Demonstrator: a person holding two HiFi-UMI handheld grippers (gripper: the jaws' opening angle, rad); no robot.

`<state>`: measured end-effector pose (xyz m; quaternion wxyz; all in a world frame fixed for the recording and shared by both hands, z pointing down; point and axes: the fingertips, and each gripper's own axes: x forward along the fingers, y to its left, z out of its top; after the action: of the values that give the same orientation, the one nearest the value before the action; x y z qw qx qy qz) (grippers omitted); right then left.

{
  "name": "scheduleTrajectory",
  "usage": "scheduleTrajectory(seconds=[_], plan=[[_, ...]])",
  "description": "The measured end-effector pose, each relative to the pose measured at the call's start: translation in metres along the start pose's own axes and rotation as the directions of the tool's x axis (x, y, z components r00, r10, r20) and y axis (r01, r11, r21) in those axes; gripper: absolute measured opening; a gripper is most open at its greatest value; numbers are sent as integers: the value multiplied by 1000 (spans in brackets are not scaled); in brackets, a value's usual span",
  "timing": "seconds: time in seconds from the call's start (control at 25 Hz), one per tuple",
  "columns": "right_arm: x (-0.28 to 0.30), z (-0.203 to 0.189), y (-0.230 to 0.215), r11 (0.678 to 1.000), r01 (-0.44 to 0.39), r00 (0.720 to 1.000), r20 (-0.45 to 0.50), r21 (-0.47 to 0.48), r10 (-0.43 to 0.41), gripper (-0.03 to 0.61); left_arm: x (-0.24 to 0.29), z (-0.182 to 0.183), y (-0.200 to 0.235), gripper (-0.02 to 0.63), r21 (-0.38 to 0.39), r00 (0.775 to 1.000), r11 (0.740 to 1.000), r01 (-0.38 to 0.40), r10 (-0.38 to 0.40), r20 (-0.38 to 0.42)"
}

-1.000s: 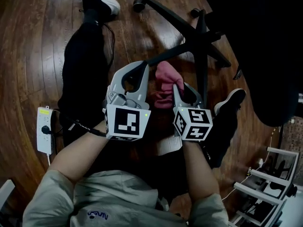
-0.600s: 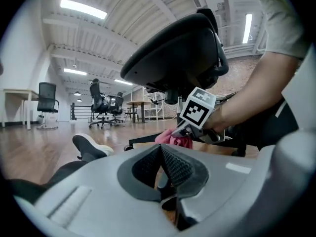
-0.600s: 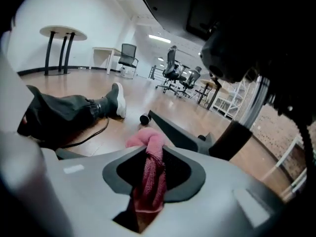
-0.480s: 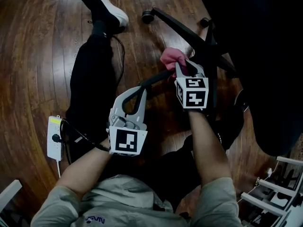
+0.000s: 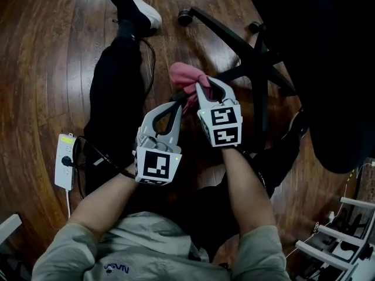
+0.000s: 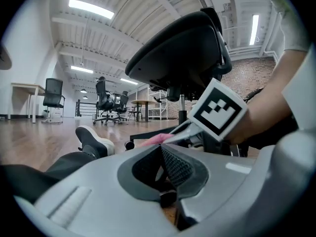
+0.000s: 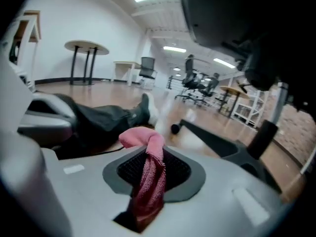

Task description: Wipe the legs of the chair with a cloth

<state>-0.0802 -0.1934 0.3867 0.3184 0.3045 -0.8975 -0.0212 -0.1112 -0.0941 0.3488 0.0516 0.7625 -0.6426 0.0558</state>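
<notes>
The black chair base [image 5: 258, 57] spreads its legs over the wooden floor, one leg running to a caster [image 5: 186, 17]. My right gripper [image 5: 202, 85] is shut on a pink cloth [image 5: 183, 76], which bunches beyond its tips by the outer part of the near leg [image 5: 234, 73]. In the right gripper view the cloth [image 7: 148, 169] hangs pinched between the pads, with a chair leg [image 7: 212, 139] beyond. My left gripper [image 5: 177, 105] sits just left of the right one, shut with nothing between its pads [image 6: 177, 167]. The seat [image 6: 182, 48] looms above.
The person sits on the floor with legs stretched out, one white-soled shoe [image 5: 133, 6] at the top and another [image 5: 296, 127] at the right. A white power strip [image 5: 63, 163] with a cable lies at the left. A white rack [image 5: 343, 239] stands at the lower right.
My right gripper carried the cloth out toward the chair hub, then drew it back along the near leg to beside the left gripper. The left gripper stayed shut and sank slightly.
</notes>
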Motion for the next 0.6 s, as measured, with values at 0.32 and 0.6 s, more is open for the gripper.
scheduleTrajectory(seconds=[0.32, 0.6], plan=[[-2, -18, -107, 959, 257, 965, -80, 122, -248, 86, -1, -9, -16, 6, 6, 998, 998, 66, -66, 13], [19, -7, 36, 989, -122, 990, -86, -84, 115, 98, 5, -15, -12, 6, 1, 1000, 1000, 21, -21, -4]])
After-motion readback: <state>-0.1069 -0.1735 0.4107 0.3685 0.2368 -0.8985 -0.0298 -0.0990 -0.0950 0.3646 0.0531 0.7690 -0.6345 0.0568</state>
